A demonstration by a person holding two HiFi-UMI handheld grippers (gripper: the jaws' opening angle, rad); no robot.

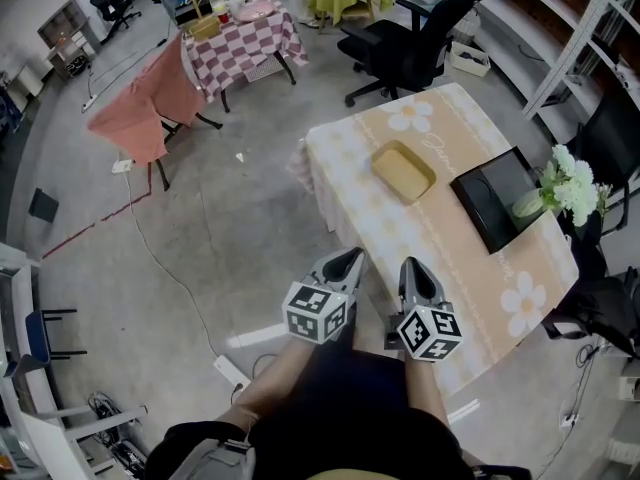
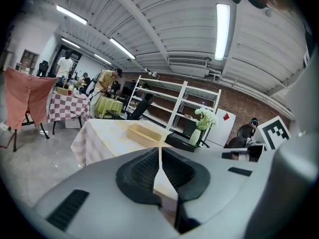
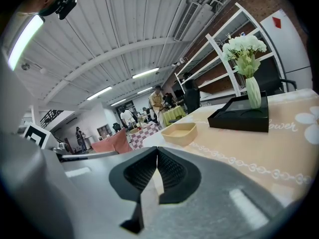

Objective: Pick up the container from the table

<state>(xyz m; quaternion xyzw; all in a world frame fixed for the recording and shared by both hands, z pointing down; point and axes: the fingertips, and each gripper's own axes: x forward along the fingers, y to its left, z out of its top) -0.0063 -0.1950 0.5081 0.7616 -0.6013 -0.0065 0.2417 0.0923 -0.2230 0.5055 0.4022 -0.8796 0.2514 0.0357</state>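
Note:
A shallow tan container [image 1: 403, 171] lies empty on the peach tablecloth [image 1: 470, 298], near the table's far left part. It also shows as a low tan tray in the left gripper view [image 2: 143, 133] and in the right gripper view [image 3: 180, 132]. My left gripper [image 1: 352, 259] hovers off the table's near left edge, jaws shut with nothing between them [image 2: 160, 151]. My right gripper [image 1: 410, 268] is just over the table's near edge, also shut and empty [image 3: 157, 153]. Both point toward the container from well short of it.
A black tray [image 1: 497, 200] with a vase of white flowers [image 1: 565, 188] sits on the table's right side. A black office chair [image 1: 415, 43] stands beyond the table. Draped tables [image 1: 240, 40] and people fill the far room. Cables lie on the grey floor.

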